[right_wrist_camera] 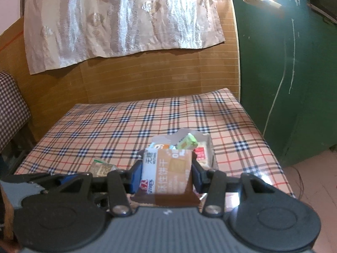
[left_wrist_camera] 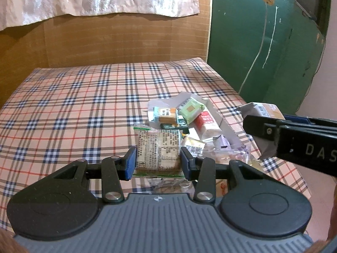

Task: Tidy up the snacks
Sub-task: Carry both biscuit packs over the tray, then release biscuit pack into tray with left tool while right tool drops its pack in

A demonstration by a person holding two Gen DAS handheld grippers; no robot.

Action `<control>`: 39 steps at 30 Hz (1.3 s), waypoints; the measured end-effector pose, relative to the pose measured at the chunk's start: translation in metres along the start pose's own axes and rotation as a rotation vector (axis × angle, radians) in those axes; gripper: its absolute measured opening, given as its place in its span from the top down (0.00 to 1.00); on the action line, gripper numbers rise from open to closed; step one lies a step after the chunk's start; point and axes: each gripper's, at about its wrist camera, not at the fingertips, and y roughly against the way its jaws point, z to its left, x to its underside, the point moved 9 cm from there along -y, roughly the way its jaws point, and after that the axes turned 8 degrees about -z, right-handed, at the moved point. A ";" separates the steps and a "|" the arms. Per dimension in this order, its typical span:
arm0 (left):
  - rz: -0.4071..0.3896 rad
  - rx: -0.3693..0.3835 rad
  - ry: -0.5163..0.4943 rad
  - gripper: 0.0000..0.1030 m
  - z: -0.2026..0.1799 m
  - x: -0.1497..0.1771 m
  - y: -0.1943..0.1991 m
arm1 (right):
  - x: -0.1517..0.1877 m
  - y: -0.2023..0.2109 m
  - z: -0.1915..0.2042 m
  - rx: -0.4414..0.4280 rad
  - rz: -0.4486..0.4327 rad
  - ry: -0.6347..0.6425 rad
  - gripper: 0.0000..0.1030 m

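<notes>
- Left gripper point(left_wrist_camera: 158, 160) — fingers clamped on a clear-wrapped cracker packet point(left_wrist_camera: 158, 154) with green trim, print side up, blue pads on its two long edges; it looks lifted just clear of the plaid surface point(left_wrist_camera: 73, 105).
- Right gripper point(right_wrist_camera: 166, 175) — fingers clamped on a tan biscuit packet point(right_wrist_camera: 168, 170), white band at its left end, held by the sides with its face to the camera. In the left wrist view the same packet shows at the right edge, above the pile.
- Remaining snacks sit in a loose heap point(left_wrist_camera: 187, 118) on a torn open wrapper, right of centre: a pale green packet point(left_wrist_camera: 191, 109), a red-and-white one point(left_wrist_camera: 207, 124), an orange-labelled one point(left_wrist_camera: 165, 115), a few clear sachets nearer the edge.
- Handling, as a judgement: all light, thin-film packs; the film looks slick and crinkly, the contents brittle. A hard squeeze would likely crack the biscuits.
- Best hold: across the short width at mid-length, pads on the firm block of biscuits — not on the crimped end seals, which would fold and slip.
- Sachets in the heap overlap; lifting one may drag a neighbour.
- Rest of the surface is bare plaid — room for sorted rows.
</notes>
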 end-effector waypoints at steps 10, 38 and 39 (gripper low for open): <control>0.006 0.057 -0.003 0.52 -0.012 -0.001 -0.017 | 0.000 -0.006 -0.023 0.023 0.018 -0.039 0.55; 0.013 0.152 -0.057 0.40 -0.035 -0.029 -0.089 | -0.014 -0.090 -0.045 0.006 0.063 -0.100 0.54; 0.008 0.158 -0.052 0.23 -0.033 -0.029 -0.090 | -0.014 -0.094 -0.045 -0.003 0.066 -0.102 0.53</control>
